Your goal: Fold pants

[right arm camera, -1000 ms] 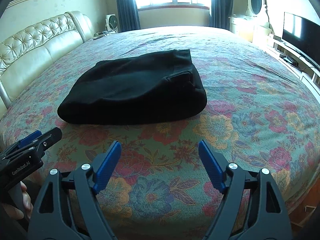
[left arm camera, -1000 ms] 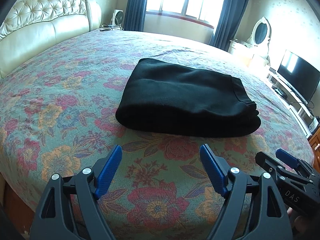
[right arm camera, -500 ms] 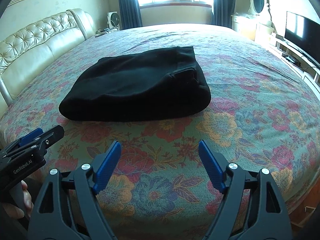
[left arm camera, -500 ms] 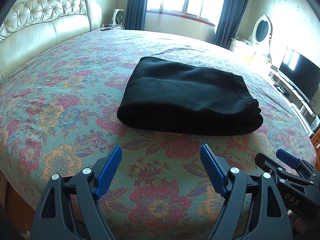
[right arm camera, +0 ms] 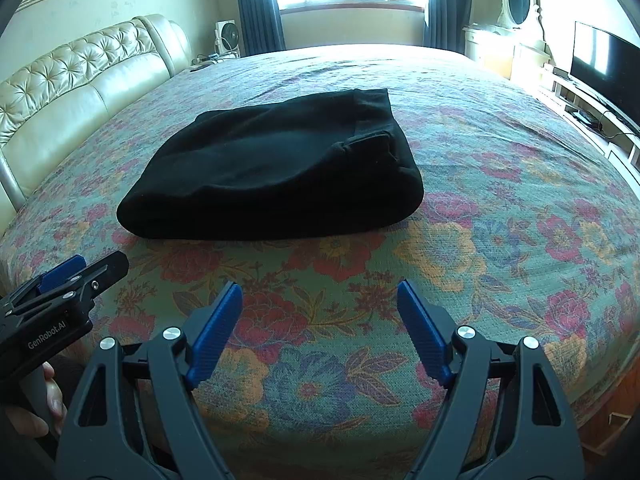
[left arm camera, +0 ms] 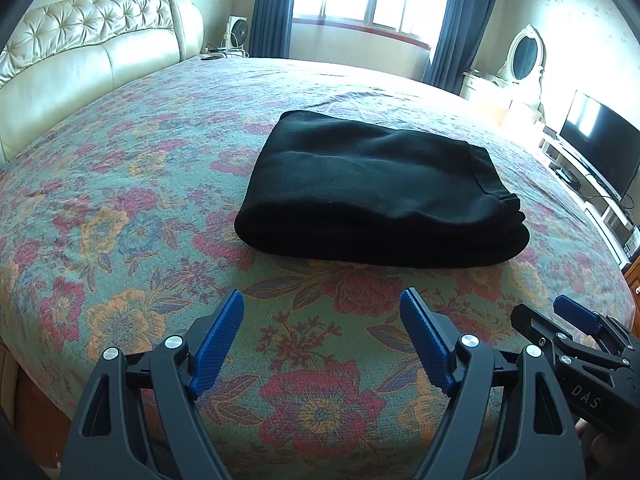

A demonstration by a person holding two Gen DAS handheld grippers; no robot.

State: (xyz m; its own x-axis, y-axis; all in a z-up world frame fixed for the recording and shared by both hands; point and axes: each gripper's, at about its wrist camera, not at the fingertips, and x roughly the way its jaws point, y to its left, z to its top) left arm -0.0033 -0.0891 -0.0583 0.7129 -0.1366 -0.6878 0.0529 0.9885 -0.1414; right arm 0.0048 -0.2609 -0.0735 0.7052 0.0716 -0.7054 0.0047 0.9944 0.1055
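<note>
Jaws wide on my left gripper [left arm camera: 322,306] and right gripper [right arm camera: 320,298], both empty; folded black pants [left arm camera: 376,190] lie apart, farther up the bedspread [left arm camera: 120,216].

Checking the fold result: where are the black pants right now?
Folded black pants lie mid-bedspread, ahead of both open grippers, left gripper and right gripper, touching neither.

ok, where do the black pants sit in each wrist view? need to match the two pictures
Left wrist: pants lie just right of centre on the bedspread, folded, layered edges at their right end.
Right wrist: pants lie left of centre, folded, rounded fold toward the camera.
Shared landmark: the cream tufted headboard, at the left edge in both views.
</note>
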